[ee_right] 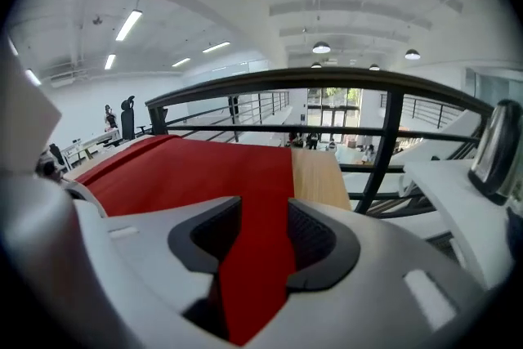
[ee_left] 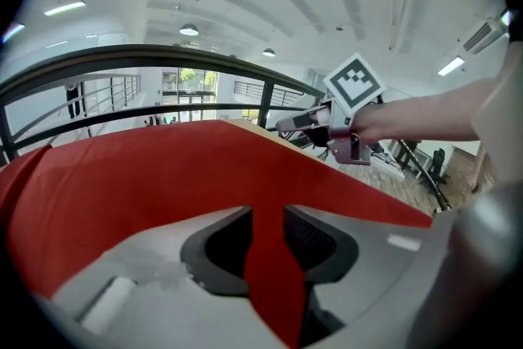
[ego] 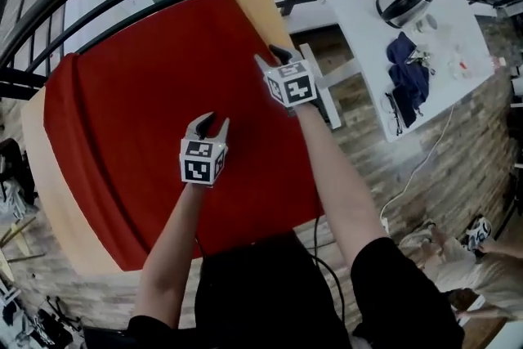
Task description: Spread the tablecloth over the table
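Holding both grippers above the table (ego: pixel 51 190), we keep each pair of jaws apart, with nothing pinched. The red tablecloth (ego: pixel 147 118) lies spread over most of the wooden top. A bare strip of wood shows along its left side and at the far right corner. Our left gripper (ego: pixel 211 123) sits over the middle of the cloth, and in its own view the red fabric (ee_left: pixel 163 167) shows through the gap between the jaws, below the pads rather than pressed by them. Our right gripper (ego: pixel 272 57) is near the cloth's right edge, with the cloth (ee_right: pixel 204 167) likewise showing through its open gap.
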Demonstrator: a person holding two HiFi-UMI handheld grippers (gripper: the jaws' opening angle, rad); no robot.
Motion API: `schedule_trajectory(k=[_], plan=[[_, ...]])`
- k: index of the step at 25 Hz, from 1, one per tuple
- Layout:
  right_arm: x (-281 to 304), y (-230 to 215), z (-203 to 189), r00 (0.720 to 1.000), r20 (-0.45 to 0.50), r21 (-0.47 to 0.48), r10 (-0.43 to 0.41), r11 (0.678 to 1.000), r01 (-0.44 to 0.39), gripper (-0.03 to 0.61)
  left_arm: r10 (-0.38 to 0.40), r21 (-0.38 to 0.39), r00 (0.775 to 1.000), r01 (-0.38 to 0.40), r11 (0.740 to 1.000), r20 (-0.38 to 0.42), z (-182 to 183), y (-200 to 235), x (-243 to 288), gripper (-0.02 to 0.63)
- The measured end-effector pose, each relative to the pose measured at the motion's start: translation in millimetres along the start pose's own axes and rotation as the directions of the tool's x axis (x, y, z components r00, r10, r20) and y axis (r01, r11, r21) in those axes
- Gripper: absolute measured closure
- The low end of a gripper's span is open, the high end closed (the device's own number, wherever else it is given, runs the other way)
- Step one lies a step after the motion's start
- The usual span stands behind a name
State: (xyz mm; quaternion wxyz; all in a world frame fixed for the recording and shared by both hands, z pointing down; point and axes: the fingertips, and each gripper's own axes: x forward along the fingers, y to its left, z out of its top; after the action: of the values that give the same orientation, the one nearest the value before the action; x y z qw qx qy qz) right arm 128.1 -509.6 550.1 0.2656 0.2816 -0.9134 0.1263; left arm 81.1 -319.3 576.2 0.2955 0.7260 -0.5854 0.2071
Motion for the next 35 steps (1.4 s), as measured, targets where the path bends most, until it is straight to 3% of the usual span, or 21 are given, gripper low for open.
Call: schedule_trajectory(k=[3, 6, 8, 10, 11, 13, 15, 18, 20, 21, 24, 27, 28, 29, 30, 32, 33, 35], plan=[[43.2, -23.2, -10.7, 0.998, -0.057, 0.016, 0.021, 1.000, -0.020, 0.388, 0.037, -0.026, 0.999, -0.037, 0.999, 0.020, 11.3, 6.3, 11.6, 0.495], [67.3, -34.9, -17.9, 0.995, -0.095, 0.090, 0.042, 0.995, -0.034, 0.388, 0.048, -0.048, 0.998, -0.046, 0.998, 0.041, 23.4, 15.9, 16.1, 0.497], [75.8, -32.2, -23.0, 0.985, -0.156, 0.121, 0.071, 0.991, -0.052, 0.435, 0.053, -0.046, 0.998, -0.051, 0.998, 0.046, 32.0, 27.7, 18.7, 0.500], [78.4, -21.0, -20.5, 0.975, -0.189, 0.115, 0.119, 0.988, -0.099, 0.565, 0.064, -0.045, 0.997, -0.062, 0.997, 0.050, 42.4, 42.0, 21.6, 0.500], [76.4, -12.3, -13.3, 0.975, -0.172, 0.101, 0.143, 0.987, -0.127, 0.566, 0.074, -0.050, 0.996, -0.071, 0.996, 0.056, 48.6, 50.4, 22.6, 0.500], [63.0, 15.7, 9.6, 0.980, -0.090, 0.005, 0.179, 0.984, -0.179, 0.566, 0.100, -0.073, 0.992, -0.094, 0.993, 0.079, 65.7, 70.5, 21.8, 0.500], [41.4, 66.2, 28.5, 0.970, -0.019, -0.161, 0.242, 0.957, -0.242, 0.566, 0.126, -0.103, 0.985, -0.114, 0.988, 0.116, 89.2, 93.2, 16.5, 0.500], [16.6, 157.4, 16.3, 0.928, -0.053, -0.394, 0.368, 0.847, -0.358, 0.566, 0.154, -0.115, 0.974, -0.136, 0.984, 0.163, 125.5, 122.2, 4.6, 0.470], [6.8, 200.9, -5.1, 0.907, -0.099, -0.468, 0.409, 0.786, -0.405, 0.566, 0.157, -0.067, 0.976, -0.148, 0.987, 0.152, 139.8, 129.9, 4.5, 0.435], [3.2, 214.8, -15.5, 0.902, -0.113, -0.476, 0.418, 0.774, -0.418, 0.566, 0.152, -0.027, 0.980, -0.150, 0.988, 0.126, 141.2, 129.4, 9.7, 0.418], [-5.1, 237.1, -41.1, 0.893, -0.134, -0.439, 0.429, 0.782, -0.442, 0.566, 0.130, 0.136, 0.991, -0.126, 0.983, -0.022, 122.1, 118.1, 37.8, 0.330], [-11.2, 252.5, -55.0, 0.890, -0.144, -0.411, 0.433, 0.792, -0.452, 0.566, 0.175, 0.343, 0.965, -0.100, 0.934, -0.197, 77.7, 119.3, 62.2, 0.291], [-13.5, 257.0, -56.5, 0.889, -0.143, -0.401, 0.436, 0.795, -0.455, 0.566, 0.212, 0.384, 0.951, -0.113, 0.916, -0.225, 64.5, 126.5, 64.1, 0.356], [-16.4, 261.1, -57.4, 0.887, -0.142, -0.393, 0.439, 0.798, -0.457, 0.566, 0.240, 0.386, 0.944, -0.140, 0.912, -0.224, 56.6, 135.1, 61.3, 0.476], [-19.7, 264.7, -58.0, 0.886, -0.141, -0.390, 0.442, 0.797, -0.460, 0.566, 0.251, 0.341, 0.948, -0.174, 0.924, -0.195, 54.8, 143.0, 53.6, 0.602], [-28.9, 271.7, -57.2, 0.882, -0.135, -0.404, 0.452, 0.788, -0.465, 0.566, 0.238, 0.135, 0.969, -0.227, 0.964, -0.072, 63.7, 154.4, 21.9, 0.606], [-35.8, 276.3, -55.7, 0.878, -0.128, -0.417, 0.462, 0.778, -0.470, 0.566, 0.243, 0.011, 0.970, -0.243, 0.970, 0.000, 66.6, 159.4, -1.5, 0.605], [-53.8, 289.9, -55.1, 0.858, -0.121, -0.449, 0.499, 0.743, -0.496, 0.566, 0.295, -0.196, 0.951, -0.272, 0.942, 0.097, 52.0, 170.0, -54.6, 0.604]])
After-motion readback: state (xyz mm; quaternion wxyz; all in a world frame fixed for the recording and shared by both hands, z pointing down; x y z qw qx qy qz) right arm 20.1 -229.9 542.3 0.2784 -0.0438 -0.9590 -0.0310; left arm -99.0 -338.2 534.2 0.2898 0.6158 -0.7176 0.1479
